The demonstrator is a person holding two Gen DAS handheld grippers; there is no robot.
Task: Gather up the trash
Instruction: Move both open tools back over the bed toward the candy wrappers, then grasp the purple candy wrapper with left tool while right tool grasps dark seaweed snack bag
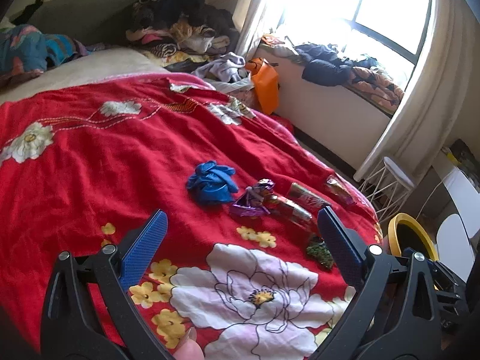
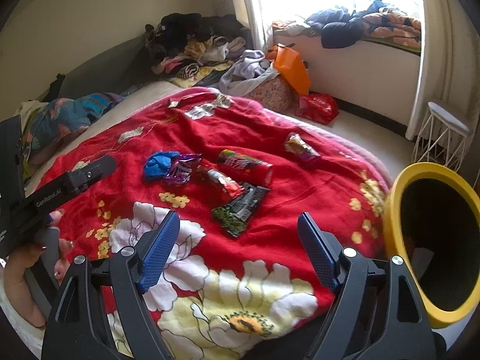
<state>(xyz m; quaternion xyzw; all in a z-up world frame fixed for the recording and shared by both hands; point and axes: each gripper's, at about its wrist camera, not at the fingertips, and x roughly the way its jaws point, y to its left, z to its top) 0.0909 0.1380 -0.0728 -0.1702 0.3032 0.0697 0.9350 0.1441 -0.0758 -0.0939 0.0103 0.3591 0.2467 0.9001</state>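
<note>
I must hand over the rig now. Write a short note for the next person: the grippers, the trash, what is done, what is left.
Left gripper: open, empty, above the red blanket.
Right gripper: open, empty, beside the yellow bin.
Trash on the blanket: blue glove, purple wrapper, red wrapper, dark packet, red can, one wrapper farther off.
Done: nothing picked up yet.
Left: put every piece in the bin.
</note>
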